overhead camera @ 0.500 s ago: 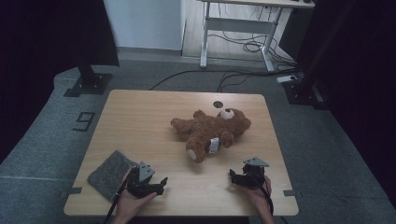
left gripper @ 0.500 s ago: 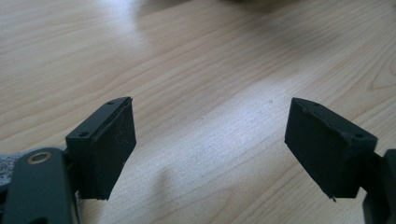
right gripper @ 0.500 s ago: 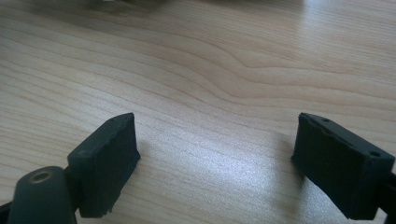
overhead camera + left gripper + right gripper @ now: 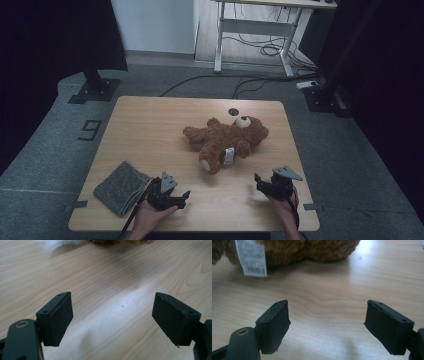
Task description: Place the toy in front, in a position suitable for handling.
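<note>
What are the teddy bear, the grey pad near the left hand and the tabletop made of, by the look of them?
The teddy bear looks like brown plush: shaggy pile, with a white printed label sewn on. The grey pad seems to be a folded cloth, perhaps felt or towelling; matte, soft edges, layers visible at the fold. The tabletop shows pale wood grain with a slight sheen; solid wood or laminate, hard to tell.

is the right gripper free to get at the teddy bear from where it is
Probably yes: the right gripper is open, and bare table lies between its fingers and the teddy bear.
</note>
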Demonstrator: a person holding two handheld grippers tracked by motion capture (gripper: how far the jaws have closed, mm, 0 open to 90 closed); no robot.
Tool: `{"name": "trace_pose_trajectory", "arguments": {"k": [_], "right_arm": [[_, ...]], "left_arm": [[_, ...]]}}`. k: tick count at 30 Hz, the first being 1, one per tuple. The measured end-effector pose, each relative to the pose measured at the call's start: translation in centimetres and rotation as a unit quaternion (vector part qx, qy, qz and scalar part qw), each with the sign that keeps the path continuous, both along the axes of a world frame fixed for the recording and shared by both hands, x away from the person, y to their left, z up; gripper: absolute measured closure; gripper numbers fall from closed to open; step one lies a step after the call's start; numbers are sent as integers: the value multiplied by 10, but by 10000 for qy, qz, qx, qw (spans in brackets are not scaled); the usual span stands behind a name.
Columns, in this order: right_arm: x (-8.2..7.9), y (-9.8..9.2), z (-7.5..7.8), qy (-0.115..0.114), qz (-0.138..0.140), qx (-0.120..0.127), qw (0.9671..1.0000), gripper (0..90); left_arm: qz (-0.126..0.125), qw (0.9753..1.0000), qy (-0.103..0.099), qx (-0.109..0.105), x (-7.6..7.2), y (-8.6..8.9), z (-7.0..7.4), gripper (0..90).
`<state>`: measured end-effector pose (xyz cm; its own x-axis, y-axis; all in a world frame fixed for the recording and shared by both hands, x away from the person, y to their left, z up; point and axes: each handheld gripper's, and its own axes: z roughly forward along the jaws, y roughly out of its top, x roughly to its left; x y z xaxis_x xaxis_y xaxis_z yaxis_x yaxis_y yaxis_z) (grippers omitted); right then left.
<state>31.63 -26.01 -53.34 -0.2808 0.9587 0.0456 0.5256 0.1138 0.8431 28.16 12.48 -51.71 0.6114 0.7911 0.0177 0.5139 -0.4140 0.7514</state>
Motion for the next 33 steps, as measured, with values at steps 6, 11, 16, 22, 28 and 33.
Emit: {"name": "trace_pose_trajectory", "arguments": {"k": [6, 11, 16, 22, 28, 33], "right_arm": [[8, -12, 5, -7, 81, 329, 9994, 187], [26, -19, 27, -219, 47, 458, 9987, 189], [53, -18, 47, -259, 98, 475, 9985, 186], [97, -9, 65, -189, 173, 549, 9982, 149], [120, -7, 67, -113, 207, 483, 9986, 135], [136, -8, 66, -30, 280, 452, 9986, 134]], "left_arm": [[-102, 9999, -42, -17, 14, -18, 8, 175], [-179, 9996, -114, -177, 29, -31, 20, 175], [-242, 9994, -64, -256, 47, -45, 27, 165], [-182, 9993, -39, -326, 64, -51, 31, 165], [-142, 9991, 110, -385, 78, -59, 27, 167], [-157, 9991, 194, -346, 85, -62, 26, 183]]}}
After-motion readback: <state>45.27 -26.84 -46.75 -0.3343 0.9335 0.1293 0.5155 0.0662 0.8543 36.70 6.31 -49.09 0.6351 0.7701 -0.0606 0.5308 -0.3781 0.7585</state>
